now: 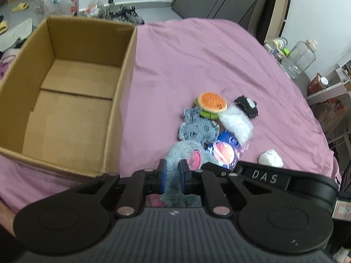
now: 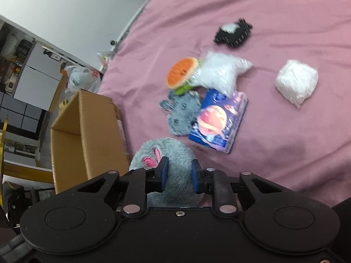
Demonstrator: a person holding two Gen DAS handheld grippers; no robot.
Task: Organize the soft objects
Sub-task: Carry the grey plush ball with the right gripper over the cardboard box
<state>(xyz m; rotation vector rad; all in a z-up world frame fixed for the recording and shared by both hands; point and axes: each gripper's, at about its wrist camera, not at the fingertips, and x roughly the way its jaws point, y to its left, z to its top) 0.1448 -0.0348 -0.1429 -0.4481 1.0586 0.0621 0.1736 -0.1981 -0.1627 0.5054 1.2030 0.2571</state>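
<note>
Both grippers hold the same grey plush with pink ears above the pink bed. My left gripper [image 1: 172, 171] is shut on one part of the grey plush [image 1: 186, 153]. My right gripper [image 2: 178, 171] is shut on its body [image 2: 173, 151]. An open, empty cardboard box [image 1: 65, 100] stands at the left, also in the right wrist view [image 2: 87, 131]. On the sheet lie a small grey plush [image 1: 197, 129], a burger toy [image 1: 211, 104], a clear bag of white stuffing [image 1: 237, 122], a blue tissue pack [image 1: 223, 151], a black-and-white plush [image 1: 246, 105] and a white bundle [image 1: 271, 157].
The pink bedsheet [image 1: 197, 61] spreads to the right and far side. A nightstand with jars and a bottle [image 1: 300, 57] stands at the right. Bags and slippers [image 1: 57, 0] lie on the floor beyond the box.
</note>
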